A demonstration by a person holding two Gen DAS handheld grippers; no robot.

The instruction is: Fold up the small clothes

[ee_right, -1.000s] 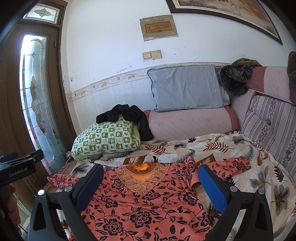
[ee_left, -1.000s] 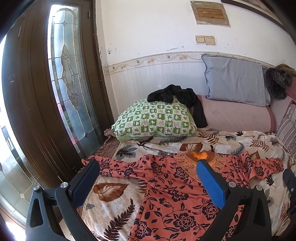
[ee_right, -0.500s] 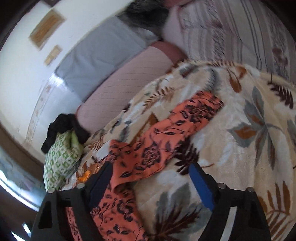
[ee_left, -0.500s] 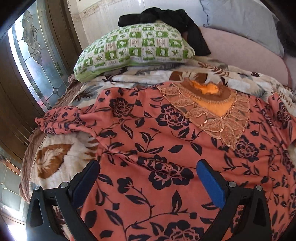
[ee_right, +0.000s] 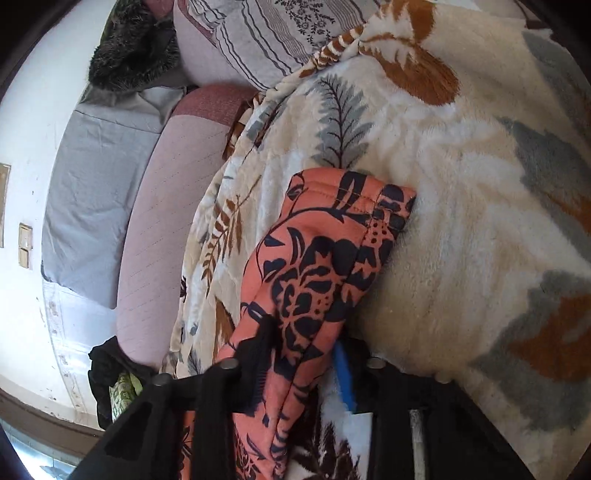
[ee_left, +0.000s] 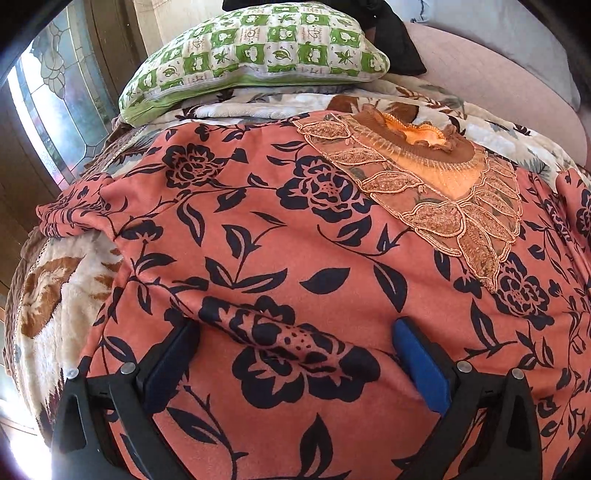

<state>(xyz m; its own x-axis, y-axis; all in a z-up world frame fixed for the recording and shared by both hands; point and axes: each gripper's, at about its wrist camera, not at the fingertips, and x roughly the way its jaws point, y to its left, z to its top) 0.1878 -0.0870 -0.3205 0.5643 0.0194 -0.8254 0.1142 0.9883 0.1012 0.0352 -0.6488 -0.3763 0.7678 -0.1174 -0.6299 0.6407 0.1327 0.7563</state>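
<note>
A salmon-pink dress (ee_left: 280, 229) with dark floral print and an embroidered orange neckline (ee_left: 436, 177) lies spread flat on the leaf-patterned blanket (ee_left: 55, 295). My left gripper (ee_left: 295, 332) is open, its fingers pressed down on the dress body with a raised ridge of fabric between them. In the right wrist view, one sleeve (ee_right: 332, 251) of the dress lies on the blanket (ee_right: 461, 221). My right gripper (ee_right: 306, 343) has closed its fingers around the sleeve partway along, the cuff lying beyond the fingertips.
A green checked pillow (ee_left: 255, 51) lies behind the dress with a black garment (ee_left: 399, 44) on it. A pink bolster (ee_right: 166, 206), a grey pillow (ee_right: 96, 184) and a striped cushion (ee_right: 258, 33) line the wall. A glass door (ee_left: 48, 103) stands at the left.
My left gripper dropped from above onto the dress body. My right gripper swung right, rolled sideways, came down on the sleeve and closed around it.
</note>
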